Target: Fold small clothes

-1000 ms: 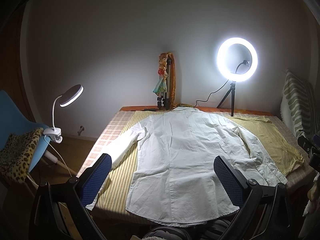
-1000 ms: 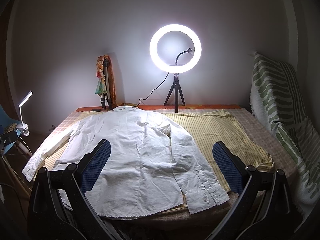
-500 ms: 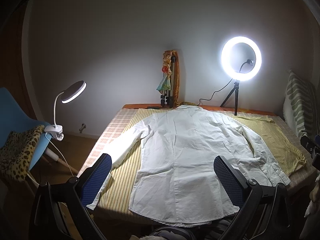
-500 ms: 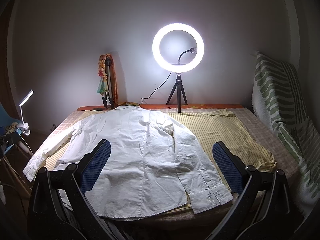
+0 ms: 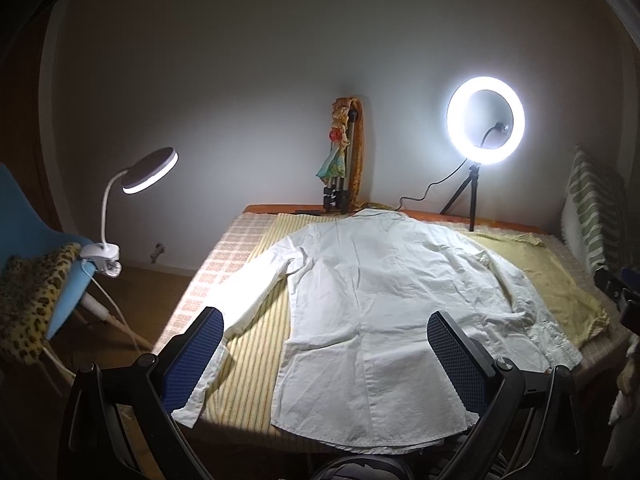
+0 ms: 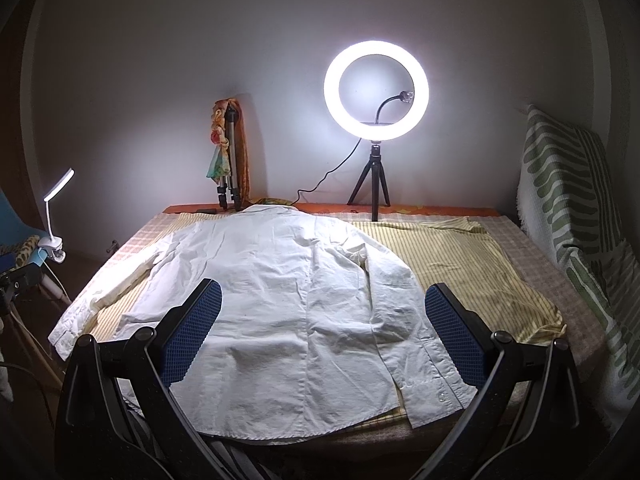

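Note:
A white long-sleeved shirt lies flat, back up, on a yellow striped cloth over the table; it also shows in the right wrist view. Its collar points to the far wall and both sleeves lie down along its sides. My left gripper is open and empty, held above the shirt's near hem. My right gripper is open and empty, held above the hem and the right sleeve's cuff.
A lit ring light on a tripod and a folded tripod with a doll stand at the table's far edge. A clip lamp and a blue chair stand at the left. A green-striped cloth hangs at the right.
Both grippers have drifted slightly, so the shirt and ring light sit a little further right in each view. The shirt has not moved. Both grippers stay open.

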`<action>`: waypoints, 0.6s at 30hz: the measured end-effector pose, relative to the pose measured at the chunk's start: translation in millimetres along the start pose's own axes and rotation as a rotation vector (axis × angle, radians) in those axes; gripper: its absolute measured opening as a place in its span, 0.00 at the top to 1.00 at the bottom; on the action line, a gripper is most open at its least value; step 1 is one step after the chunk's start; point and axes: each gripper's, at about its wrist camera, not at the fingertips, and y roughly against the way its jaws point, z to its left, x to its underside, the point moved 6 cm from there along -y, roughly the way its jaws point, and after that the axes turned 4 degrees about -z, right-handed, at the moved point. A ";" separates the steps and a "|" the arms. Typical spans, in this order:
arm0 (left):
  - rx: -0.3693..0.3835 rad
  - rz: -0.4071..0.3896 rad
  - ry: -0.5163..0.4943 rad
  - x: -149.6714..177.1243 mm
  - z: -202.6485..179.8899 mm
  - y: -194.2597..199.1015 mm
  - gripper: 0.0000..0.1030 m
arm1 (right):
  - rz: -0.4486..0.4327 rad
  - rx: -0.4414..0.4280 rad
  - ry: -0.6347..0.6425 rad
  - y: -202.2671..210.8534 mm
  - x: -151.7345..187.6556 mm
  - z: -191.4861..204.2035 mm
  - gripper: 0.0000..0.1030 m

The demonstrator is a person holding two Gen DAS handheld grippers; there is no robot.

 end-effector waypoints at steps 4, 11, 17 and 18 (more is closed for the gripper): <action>0.020 0.002 0.030 5.2 29.5 -6.4 0.02 | 0.000 -0.031 0.009 -5.5 4.2 13.7 0.00; -0.038 0.095 0.069 28.2 96.8 -40.2 0.18 | -0.011 -0.080 0.008 -18.9 10.2 37.4 0.00; -0.065 0.185 0.200 55.9 171.5 -78.5 0.37 | 0.004 -0.130 0.002 -28.5 15.6 52.3 0.00; -0.078 0.194 0.214 60.7 184.0 -84.2 0.41 | 0.010 -0.135 0.005 -29.8 17.1 54.3 0.01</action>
